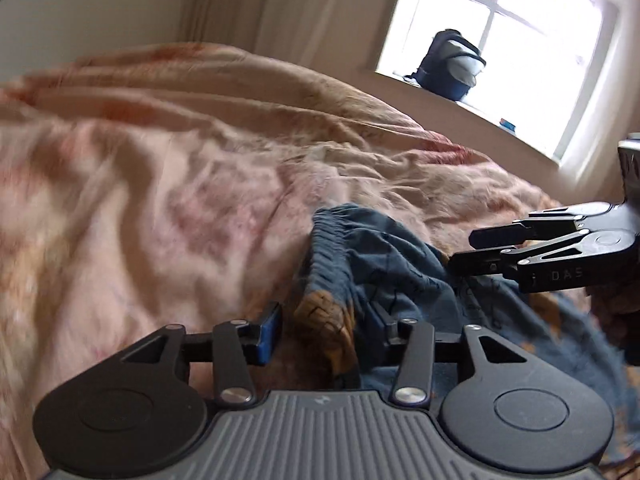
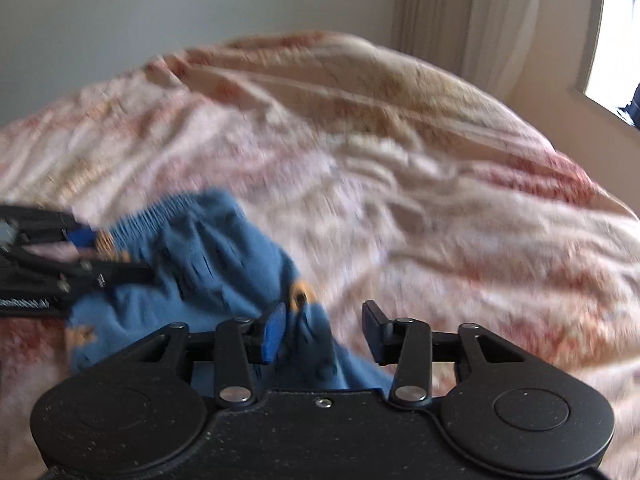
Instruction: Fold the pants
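Observation:
Blue pants (image 1: pixel 384 256) with orange motifs and a ribbed elastic waistband lie bunched on the bed; they also show in the right wrist view (image 2: pixel 192 264). My left gripper (image 1: pixel 326 332) is open, its jaws either side of an orange-patterned part of the waistband. My right gripper (image 2: pixel 324 332) is open with blue cloth lying between its jaws. In the left wrist view the right gripper (image 1: pixel 468 250) sits at the pants' right side. In the right wrist view the left gripper (image 2: pixel 116 256) sits at the waistband. Both views are motion-blurred.
The bed is covered by a rumpled pink and cream floral bedspread (image 1: pixel 168 184). A dark backpack (image 1: pixel 450 64) stands on the windowsill under a bright window (image 1: pixel 508 40). A curtain (image 2: pixel 480 20) hangs at the back wall.

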`<move>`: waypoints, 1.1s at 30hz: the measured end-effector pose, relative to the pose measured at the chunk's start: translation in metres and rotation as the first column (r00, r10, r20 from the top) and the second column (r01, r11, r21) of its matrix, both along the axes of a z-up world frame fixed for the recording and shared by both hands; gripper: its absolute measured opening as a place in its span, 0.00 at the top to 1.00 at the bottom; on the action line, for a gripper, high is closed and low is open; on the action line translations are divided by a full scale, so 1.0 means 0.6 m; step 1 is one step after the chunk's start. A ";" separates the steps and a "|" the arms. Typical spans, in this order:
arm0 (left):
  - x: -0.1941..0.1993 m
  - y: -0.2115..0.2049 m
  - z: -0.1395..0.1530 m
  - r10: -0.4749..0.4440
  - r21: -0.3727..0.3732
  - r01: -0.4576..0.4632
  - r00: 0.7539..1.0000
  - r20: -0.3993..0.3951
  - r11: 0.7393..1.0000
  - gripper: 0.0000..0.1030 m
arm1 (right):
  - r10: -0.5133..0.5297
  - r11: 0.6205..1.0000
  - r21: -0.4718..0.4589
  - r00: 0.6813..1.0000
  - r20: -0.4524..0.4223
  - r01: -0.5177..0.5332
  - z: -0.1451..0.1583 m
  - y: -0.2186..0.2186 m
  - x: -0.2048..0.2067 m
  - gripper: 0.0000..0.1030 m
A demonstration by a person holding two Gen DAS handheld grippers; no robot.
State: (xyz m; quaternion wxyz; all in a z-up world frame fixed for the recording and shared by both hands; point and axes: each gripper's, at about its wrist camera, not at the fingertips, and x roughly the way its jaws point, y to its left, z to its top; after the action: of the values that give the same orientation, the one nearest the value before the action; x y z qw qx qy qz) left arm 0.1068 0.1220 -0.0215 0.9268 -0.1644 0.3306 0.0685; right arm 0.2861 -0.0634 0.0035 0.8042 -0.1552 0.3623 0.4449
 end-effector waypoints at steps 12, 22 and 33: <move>-0.022 0.004 0.011 -0.025 -0.022 0.028 0.992 0.125 0.999 0.82 | 0.119 0.992 -0.049 0.992 -0.032 -0.120 -0.014 0.087 -0.001 0.90; 0.010 -0.010 -0.016 -0.026 0.075 0.020 0.996 0.088 0.997 0.41 | 0.058 0.997 -0.051 0.998 0.011 -0.057 -0.001 0.077 0.003 0.96; 0.033 0.080 -0.052 -0.057 -0.334 0.096 0.991 0.124 0.938 0.66 | -0.011 0.999 -0.036 1.000 -0.021 0.010 -0.022 0.060 0.031 0.81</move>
State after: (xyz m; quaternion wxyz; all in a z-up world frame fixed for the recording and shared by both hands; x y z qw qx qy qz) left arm 0.1266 0.1698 -0.0529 0.9038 -0.3119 0.2908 -0.0350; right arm 0.3047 -0.0273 -0.0095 0.7998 -0.1631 0.3795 0.4357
